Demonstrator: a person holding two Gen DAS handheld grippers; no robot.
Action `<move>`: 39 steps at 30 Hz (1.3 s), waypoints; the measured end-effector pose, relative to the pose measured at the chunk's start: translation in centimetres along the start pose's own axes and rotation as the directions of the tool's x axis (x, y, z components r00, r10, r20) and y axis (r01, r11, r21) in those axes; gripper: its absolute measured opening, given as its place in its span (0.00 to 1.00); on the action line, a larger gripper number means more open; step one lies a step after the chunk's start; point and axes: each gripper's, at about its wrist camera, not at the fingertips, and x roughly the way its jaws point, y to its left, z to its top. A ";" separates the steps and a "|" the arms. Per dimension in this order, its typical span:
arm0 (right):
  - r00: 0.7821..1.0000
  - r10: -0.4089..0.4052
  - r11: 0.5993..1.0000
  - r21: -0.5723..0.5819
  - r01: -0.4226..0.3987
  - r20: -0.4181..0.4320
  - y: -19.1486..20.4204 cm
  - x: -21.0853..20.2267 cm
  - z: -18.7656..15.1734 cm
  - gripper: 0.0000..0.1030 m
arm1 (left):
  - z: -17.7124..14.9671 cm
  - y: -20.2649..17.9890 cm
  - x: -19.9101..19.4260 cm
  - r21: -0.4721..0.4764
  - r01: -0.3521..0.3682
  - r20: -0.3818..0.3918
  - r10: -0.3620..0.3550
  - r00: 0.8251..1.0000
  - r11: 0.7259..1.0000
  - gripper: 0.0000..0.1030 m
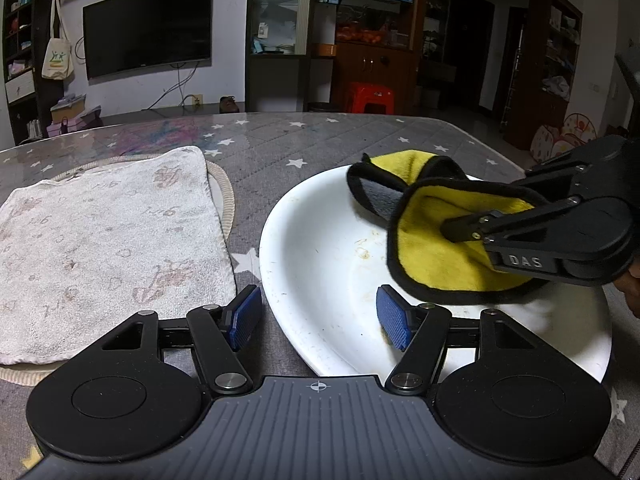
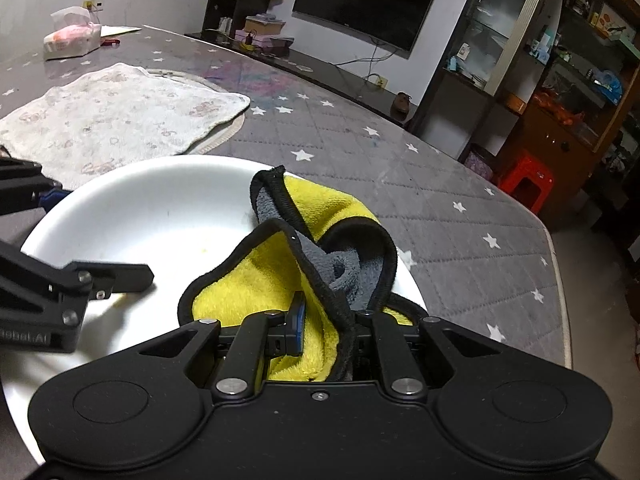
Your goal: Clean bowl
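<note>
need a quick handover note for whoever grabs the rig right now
Right tool: shut on the yellow cloth, holding it over the white bowl.
Left tool: open, its fingers straddling the bowl's near rim, one inside and one outside, holding nothing.
Bowl sits on the star-patterned table, beside a white towel.
Done: cloth brought to the bowl.
Left: brownish stains still show inside; wipe them off.

White bowl [image 1: 320, 264], faint brown smears inside, on counter [image 1: 320, 140]. Left hand-held gripper [image 1: 318, 320] spread astride its rim. Right hand-held gripper [image 1: 460, 230] apparently clamps yellow cloth [image 1: 432, 256]. Towel [image 1: 104, 240] alongside.
</note>
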 end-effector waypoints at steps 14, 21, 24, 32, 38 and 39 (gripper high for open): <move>0.999 0.049 0.998 -0.029 -0.050 -0.007 1.2 -0.5 0.3 0.15 | 0.0 -0.3 -0.1 0.014 -0.010 -0.009 0.010 1.000 1.000 0.67; 0.997 0.064 0.998 -0.027 -0.065 -0.044 1.2 -2.9 -1.4 0.15 | 0.4 -0.7 -0.8 -0.008 -0.045 -0.071 0.044 0.997 0.999 0.72; 0.996 0.070 0.997 -0.019 -0.071 -0.053 1.2 -3.4 -1.8 0.15 | 0.3 -1.2 -1.6 -0.012 -0.049 -0.099 0.048 0.994 0.999 0.71; 0.994 0.083 0.997 0.005 -0.083 -0.068 1.5 -4.1 -2.0 0.15 | 0.0 -1.7 -3.9 -0.151 -0.043 -0.173 0.016 0.985 0.988 0.63; 0.993 0.107 0.994 0.027 -0.106 -0.058 1.3 -4.5 -2.2 0.15 | 0.0 -2.1 -4.8 -0.263 -0.027 -0.197 -0.026 0.980 0.964 0.44; 0.992 0.111 0.994 0.027 -0.109 -0.058 1.3 -4.6 -2.2 0.15 | 0.0 -2.1 -4.8 -0.273 -0.024 -0.197 -0.031 0.980 0.962 0.41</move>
